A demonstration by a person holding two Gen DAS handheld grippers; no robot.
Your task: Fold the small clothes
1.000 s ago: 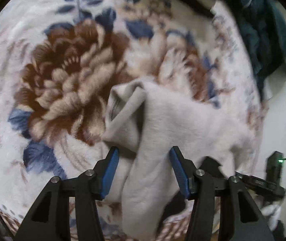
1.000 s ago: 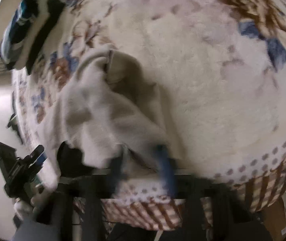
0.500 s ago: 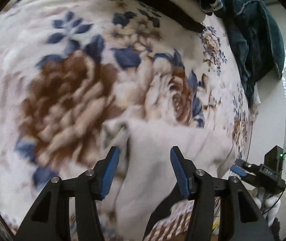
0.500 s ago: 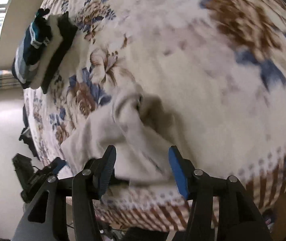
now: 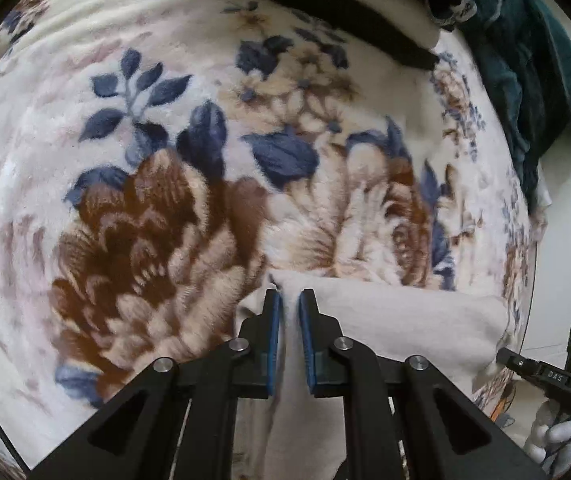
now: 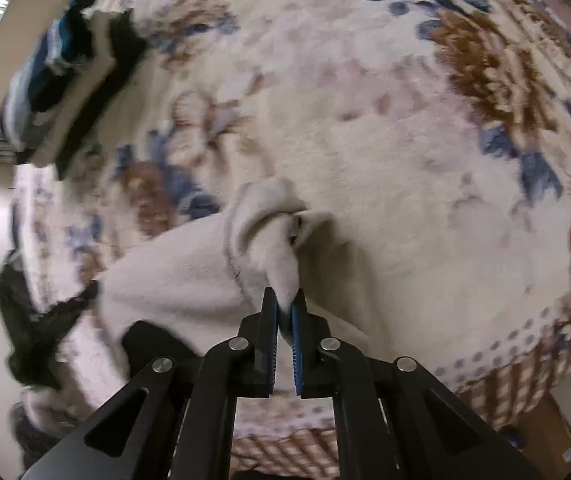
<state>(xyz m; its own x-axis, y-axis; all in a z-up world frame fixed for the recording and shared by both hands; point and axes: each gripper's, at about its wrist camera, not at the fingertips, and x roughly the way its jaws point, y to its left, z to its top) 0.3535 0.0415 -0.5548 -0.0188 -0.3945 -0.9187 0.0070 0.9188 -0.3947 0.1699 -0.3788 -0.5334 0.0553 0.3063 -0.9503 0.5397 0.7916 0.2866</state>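
A cream fleece garment lies crumpled near the front edge of a floral blanket. My left gripper points steeply down at it; its jaws are closing, and the blue pads pinch a raised edge of the cloth. In the right wrist view the same garment bunches up into a fold, and my right gripper is shut on that fold's tip. The right gripper's black body and a white-gloved hand show at the far right of the left wrist view.
A stack of folded black, white and blue clothes sits at the blanket's far side, also seen as the stack at top. A dark teal garment lies beside it. The checkered blanket border marks the near edge.
Both grippers went from open to closed on the cream garment. The left one slid toward the garment's edge, and the right one has lifted its pinch of cloth a little.
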